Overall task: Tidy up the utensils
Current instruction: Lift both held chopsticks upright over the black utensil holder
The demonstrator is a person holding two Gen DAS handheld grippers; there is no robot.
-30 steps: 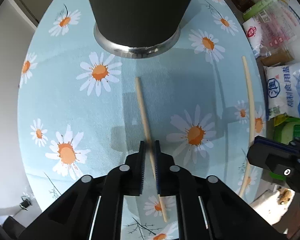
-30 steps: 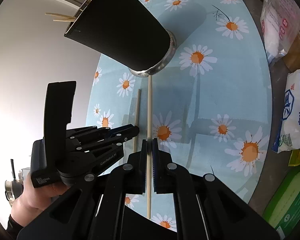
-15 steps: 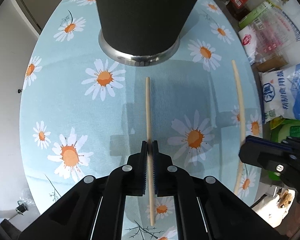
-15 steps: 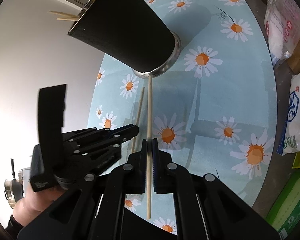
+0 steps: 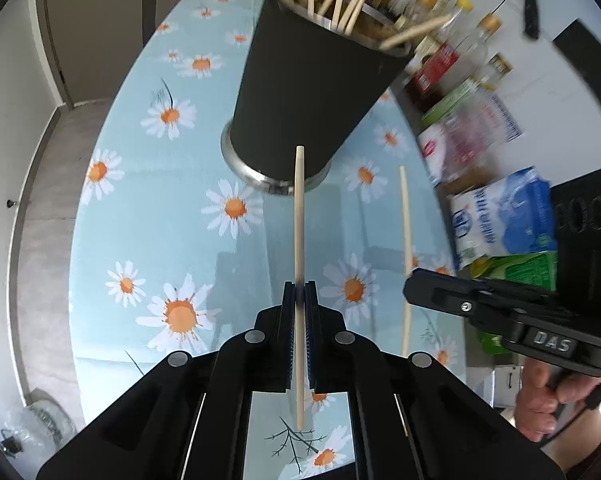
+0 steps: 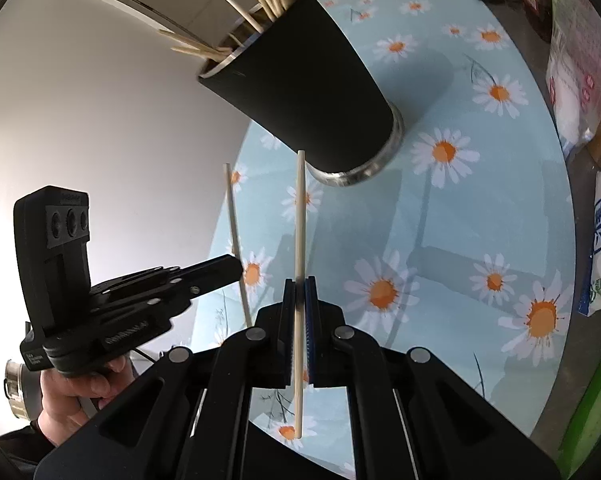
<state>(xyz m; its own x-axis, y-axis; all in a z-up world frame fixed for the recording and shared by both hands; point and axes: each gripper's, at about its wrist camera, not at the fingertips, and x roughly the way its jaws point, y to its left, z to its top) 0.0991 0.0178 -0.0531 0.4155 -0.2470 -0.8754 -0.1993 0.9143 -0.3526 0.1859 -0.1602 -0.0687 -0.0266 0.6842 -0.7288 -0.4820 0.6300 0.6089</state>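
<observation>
Between the pressed-together blue pads of the left gripper (image 5: 299, 294) a pale wooden chopstick (image 5: 299, 240) is pinched, its tip overlapping the foot of the black tapered holder with a steel base ring (image 5: 312, 92) at twelve o'clock. The right gripper (image 6: 299, 292) pinches a second pale wooden chopstick (image 6: 299, 240) the same way, pointing at the same holder, which already bristles with chopsticks at its rim. Raised letters "DAS" show on the right gripper's black body at four o'clock in the left wrist view, above the person's right hand (image 5: 548, 404); the left hand (image 6: 72, 384) grips its handle at eight o'clock in the right wrist view. Writing on the blue-and-white packet (image 5: 500, 216) at three o'clock and on the red-labelled bottle (image 5: 432, 72) at two o'clock is too blurred to read. Since a second ago the left chopstick has lifted off the pale-blue daisy-print tablecloth (image 5: 148, 216) and straightened, and the holder's open rim has come into the left view.
</observation>
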